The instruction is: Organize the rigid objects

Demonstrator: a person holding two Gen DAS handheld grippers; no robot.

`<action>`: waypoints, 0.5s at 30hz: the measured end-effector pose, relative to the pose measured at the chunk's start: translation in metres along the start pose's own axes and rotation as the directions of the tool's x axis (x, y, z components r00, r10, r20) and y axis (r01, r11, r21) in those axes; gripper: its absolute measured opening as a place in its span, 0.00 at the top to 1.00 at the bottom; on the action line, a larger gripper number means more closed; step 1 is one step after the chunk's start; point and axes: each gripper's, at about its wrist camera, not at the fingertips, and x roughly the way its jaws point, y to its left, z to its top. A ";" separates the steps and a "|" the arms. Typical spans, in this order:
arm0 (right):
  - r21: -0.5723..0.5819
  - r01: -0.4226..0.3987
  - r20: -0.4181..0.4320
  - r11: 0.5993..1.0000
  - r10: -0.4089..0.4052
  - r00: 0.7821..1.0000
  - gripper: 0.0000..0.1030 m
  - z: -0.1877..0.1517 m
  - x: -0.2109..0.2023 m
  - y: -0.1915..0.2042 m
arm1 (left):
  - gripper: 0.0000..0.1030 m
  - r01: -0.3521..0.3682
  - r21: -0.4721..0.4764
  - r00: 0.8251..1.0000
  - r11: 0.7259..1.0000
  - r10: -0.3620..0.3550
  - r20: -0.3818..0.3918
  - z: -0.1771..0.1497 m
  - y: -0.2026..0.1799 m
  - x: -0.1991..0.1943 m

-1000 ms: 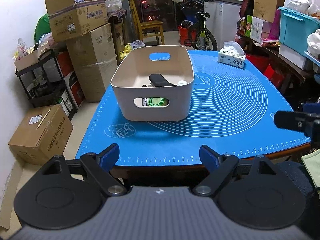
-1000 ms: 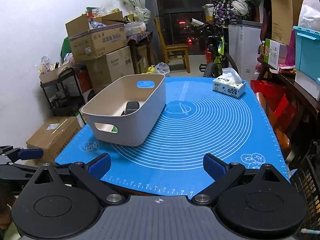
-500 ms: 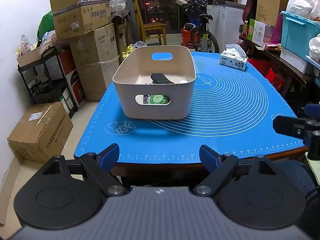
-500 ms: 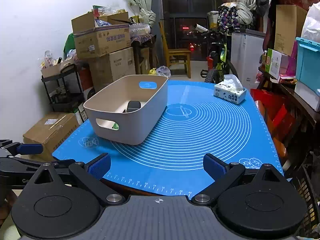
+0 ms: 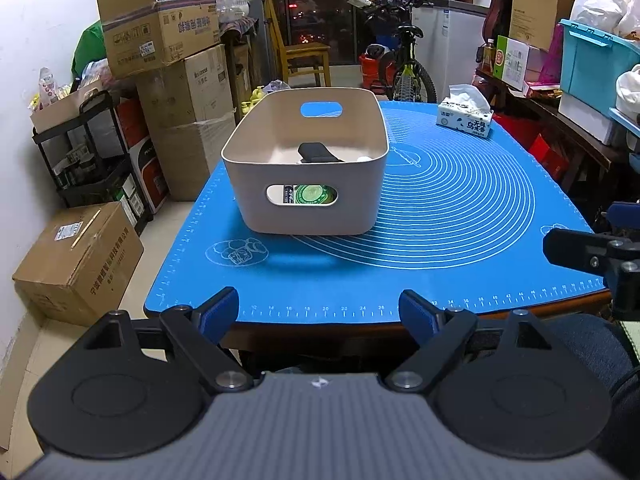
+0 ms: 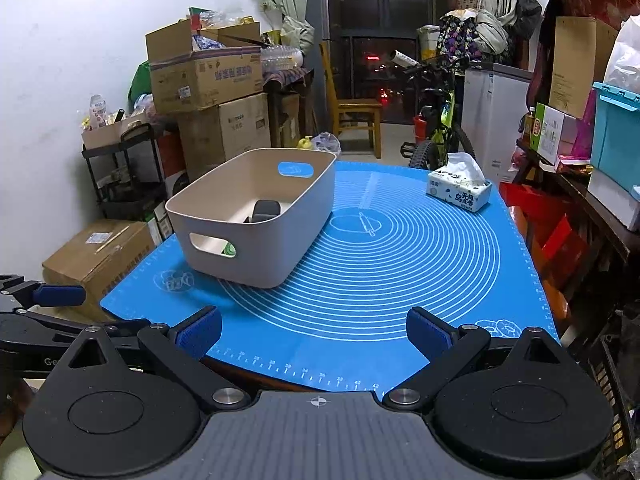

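Two black grippers with blue finger pads sit at the near edge of the table, and both have their jaws spread wide with nothing between them. Just past the left gripper (image 5: 319, 311) lies the big blue rubber mat (image 5: 440, 248) with white rings drawn on it, and the right gripper (image 6: 314, 330) hangs over the near edge of that same mat. Ahead of the left gripper, a little way in, stands the beige plastic basket (image 5: 308, 216) with cut-out handles; from the right gripper it is ahead and to the left. Inside the basket lies a black chunky object (image 5: 318, 153), and a round green label (image 5: 310, 195) shows through the near handle hole. Far ahead and to the right of both grippers, a white tissue box (image 6: 459, 193) sits on the far part of the mat.
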 end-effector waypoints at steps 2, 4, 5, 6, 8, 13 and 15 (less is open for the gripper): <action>-0.003 0.002 0.001 1.000 -0.002 1.000 0.05 0.000 -0.001 0.000 | 0.16 0.000 -0.002 1.000 1.000 0.000 0.000 0.000 0.000 0.000; -0.002 0.001 0.001 1.000 -0.001 1.000 0.05 0.000 -0.001 0.000 | 0.16 0.001 -0.002 1.000 1.000 -0.001 0.000 0.000 0.000 0.000; -0.002 0.001 0.000 1.000 -0.001 1.000 0.05 -0.001 -0.001 0.000 | 0.16 0.000 -0.001 1.000 1.000 0.000 0.000 0.000 0.000 0.000; -0.003 0.002 0.000 1.000 -0.002 1.000 0.05 -0.001 -0.001 0.000 | 0.16 0.000 0.000 1.000 1.000 0.000 0.000 0.000 0.000 0.000; -0.004 0.002 0.001 1.000 -0.002 1.000 0.05 -0.001 -0.001 0.000 | 0.16 0.000 0.000 1.000 1.000 0.000 0.000 -0.001 0.000 0.000; -0.003 0.001 0.001 1.000 -0.001 1.000 0.05 -0.001 -0.001 0.000 | 0.16 0.003 0.001 1.000 1.000 -0.003 -0.002 -0.001 -0.001 0.000; -0.004 0.001 0.000 1.000 -0.001 1.000 0.05 -0.001 0.000 0.000 | 0.16 0.008 0.003 1.000 1.000 -0.008 -0.003 0.000 -0.001 0.001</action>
